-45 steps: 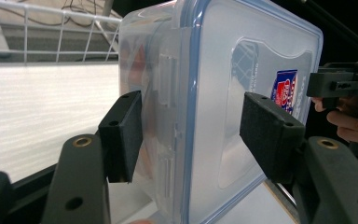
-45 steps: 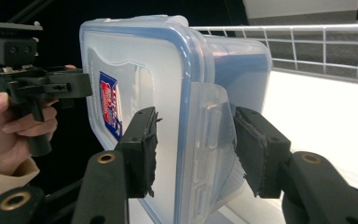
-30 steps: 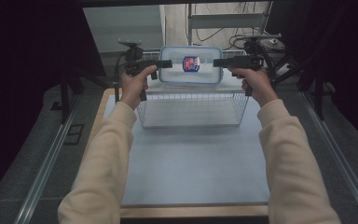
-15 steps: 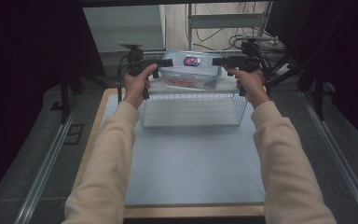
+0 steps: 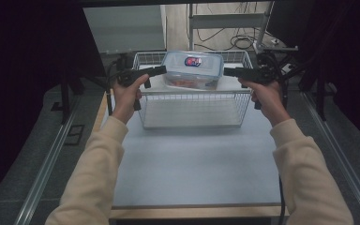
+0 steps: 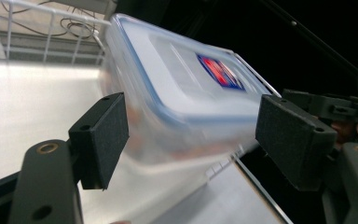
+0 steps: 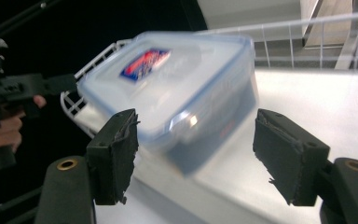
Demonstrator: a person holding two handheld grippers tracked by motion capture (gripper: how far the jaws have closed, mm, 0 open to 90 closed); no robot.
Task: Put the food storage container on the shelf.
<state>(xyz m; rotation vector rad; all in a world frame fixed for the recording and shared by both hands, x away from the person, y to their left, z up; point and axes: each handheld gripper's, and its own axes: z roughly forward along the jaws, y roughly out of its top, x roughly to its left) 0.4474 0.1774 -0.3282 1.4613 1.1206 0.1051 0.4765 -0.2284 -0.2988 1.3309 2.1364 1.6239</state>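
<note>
High view: the box (image 5: pixel 193 70) sits in the far part of the wire basket (image 5: pixel 193 110), which stands at the far end of the counter (image 5: pixel 192 164). Its long axis runs across the picture, from one hand to the other. The left tongs (image 5: pixel 161 70) point at its left short end, the right tongs (image 5: pixel 227 71) at its right short end; both tips are just beside the box and about equally near, so neither hand has the advantage.

Left gripper view: the box (image 6: pixel 182 107) lies straight ahead, blurred and tilted, between the spread pads (image 6: pixel 107 135), which do not press on it. These jaws have just been opening.

Right gripper view: the box (image 7: pixel 177 98) again lies ahead between the pads (image 7: pixel 286 154), with a gap on each side, lid label facing up. These jaws too have just been opening and now stand apart, pinching nothing. The box looks freshly let go into the basket.
</note>
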